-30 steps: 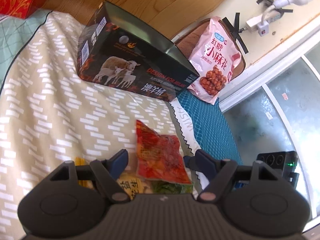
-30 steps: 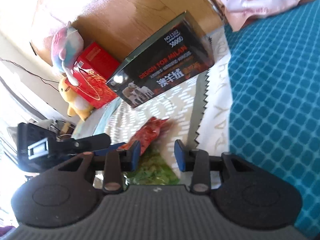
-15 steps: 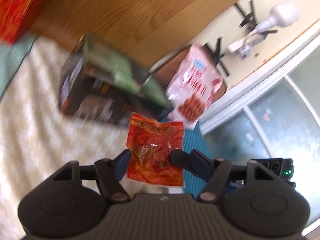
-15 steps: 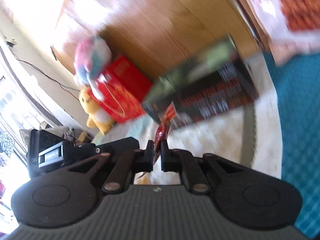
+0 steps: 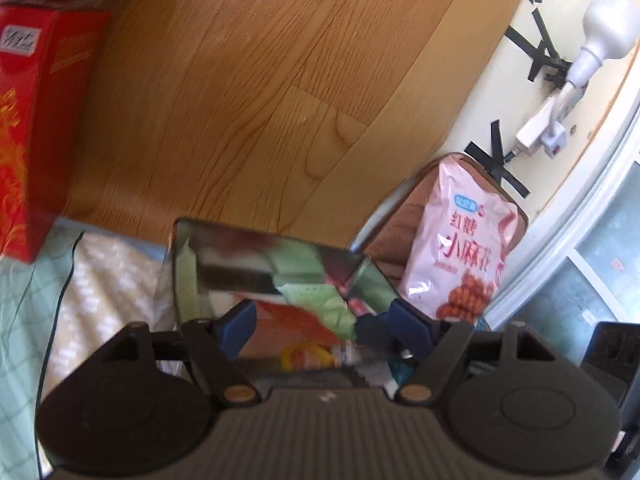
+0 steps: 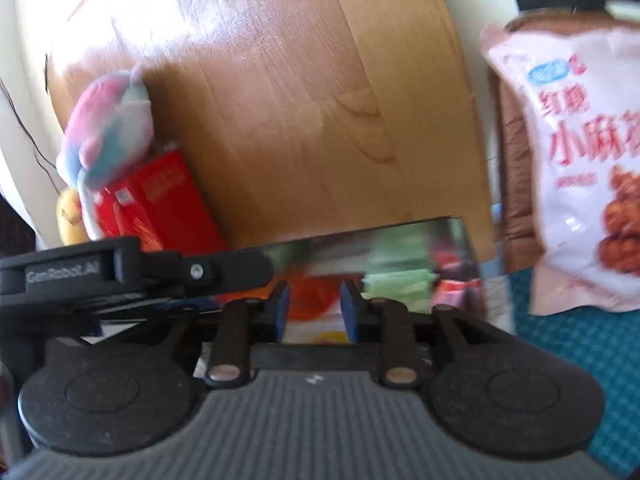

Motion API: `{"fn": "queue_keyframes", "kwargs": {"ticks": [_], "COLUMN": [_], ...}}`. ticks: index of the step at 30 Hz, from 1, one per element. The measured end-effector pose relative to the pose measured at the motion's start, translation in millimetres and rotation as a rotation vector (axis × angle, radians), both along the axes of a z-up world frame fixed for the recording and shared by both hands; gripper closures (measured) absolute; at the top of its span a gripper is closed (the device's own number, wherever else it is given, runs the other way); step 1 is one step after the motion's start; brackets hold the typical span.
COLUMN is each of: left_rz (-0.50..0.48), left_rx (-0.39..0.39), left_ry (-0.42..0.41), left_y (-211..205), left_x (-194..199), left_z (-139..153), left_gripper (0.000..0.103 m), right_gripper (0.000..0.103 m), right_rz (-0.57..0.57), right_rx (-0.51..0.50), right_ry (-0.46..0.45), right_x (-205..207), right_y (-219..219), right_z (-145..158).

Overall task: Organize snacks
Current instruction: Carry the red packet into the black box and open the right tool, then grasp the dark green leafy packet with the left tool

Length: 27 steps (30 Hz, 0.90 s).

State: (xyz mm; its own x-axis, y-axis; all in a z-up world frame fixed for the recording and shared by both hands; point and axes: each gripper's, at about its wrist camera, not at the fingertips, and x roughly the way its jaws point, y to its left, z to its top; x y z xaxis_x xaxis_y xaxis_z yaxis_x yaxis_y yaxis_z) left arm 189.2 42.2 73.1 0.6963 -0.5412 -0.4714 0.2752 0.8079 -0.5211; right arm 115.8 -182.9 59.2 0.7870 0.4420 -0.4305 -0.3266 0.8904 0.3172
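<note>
Both grippers are now sitting over the open box, whereas one second ago they were hovering above the red snack packet lying on the patterned bedspread; half a second ago the right jaws were pinching that packet and carrying it in the air.

Left wrist view: the left gripper (image 5: 318, 320) is hanging at the mouth of the open box (image 5: 276, 268), jaws spread wide with nothing between them. Inside the box, green packets (image 5: 320, 300) are lying in a jumble, and the red snack packet (image 5: 296, 322) is resting among them just beyond the blue pads. A pink snack bag (image 5: 460, 252) is leaning upright to the right of the box, against a brown cushion (image 5: 400, 216). A red carton (image 5: 28, 132) is standing at the far left on the bed (image 5: 24, 320). A wooden headboard (image 5: 248, 92) is filling the background. A white lamp (image 5: 600, 28) is plugged in on the wall at upper right.

Right wrist view: the right gripper (image 6: 313, 312) is pointing into the same box (image 6: 400, 240), jaws parted and gripping nothing; the red snack packet (image 6: 316, 300) is showing between and beyond the pads, blurred. Green packets (image 6: 396, 276) are lying to its right. The left gripper's body (image 6: 132, 270) is crossing the frame at left. A plush toy (image 6: 108, 132) is perching on the red carton (image 6: 160, 208). The pink snack bag (image 6: 576, 168) is filling the right side.
</note>
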Motion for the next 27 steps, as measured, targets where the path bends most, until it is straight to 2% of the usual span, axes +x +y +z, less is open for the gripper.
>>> {"fn": "queue_keyframes", "kwargs": {"ticks": [1, 3, 4, 8, 10, 13, 15, 17, 19, 22, 25, 27], "left_rz": [-0.012, -0.029, -0.039, -0.103, -0.149, -0.249, -0.291, -0.326, -0.351, -0.367, -0.39, -0.381], "left_rx": [-0.016, -0.029, -0.035, -0.05, -0.045, -0.015, 0.031, 0.044, 0.023, -0.011, -0.063, -0.059], "left_ry": [-0.011, -0.023, -0.019, 0.051, 0.083, 0.139, 0.177, 0.216, 0.255, 0.261, 0.266, 0.266], "left_y": [5.1, 16.3, 22.1, 33.8, 28.3, 9.0, -7.3, -15.5, -19.4, -25.1, -27.6, -32.0], "left_x": [-8.1, -29.3, -39.0, -72.4, -83.5, -91.1, -90.7, -91.9, -93.3, -96.5, -99.0, -97.7], "left_z": [-0.4, -0.6, -1.7, -10.8, -17.2, -27.4, -36.0, -47.0, -55.6, -57.7, -56.2, -56.8], "left_gripper": [0.028, 0.028, 0.028, 0.028, 0.028, 0.028, 0.028, 0.028, 0.028, 0.029, 0.04, 0.041], "right_gripper": [0.068, 0.056, 0.056, 0.047, 0.044, 0.041, 0.04, 0.039, 0.039, 0.04, 0.043, 0.043], "right_rz": [0.006, 0.04, 0.072, 0.218, 0.245, 0.233, 0.214, 0.19, 0.171, 0.155, 0.149, 0.145], "right_rx": [0.007, 0.038, 0.044, 0.022, -0.031, -0.161, -0.16, -0.151, -0.161, -0.144, -0.155, -0.18], "right_ry": [-0.01, -0.002, 0.017, 0.108, 0.128, 0.11, 0.134, 0.145, 0.154, 0.137, 0.111, 0.086], "right_x": [-8.3, -27.3, -38.7, -83.8, -105.9, -139.1, -151.0, -160.2, -167.0, -177.2, -178.5, -178.8], "right_y": [-7.0, -19.1, -24.6, -34.1, -30.8, -24.7, -27.4, -32.9, -36.2, -38.6, -32.6, -26.6], "right_z": [0.6, -1.7, -4.7, -24.4, -34.7, -42.9, -47.2, -50.5, -54.4, -56.5, -58.3, -59.5]}}
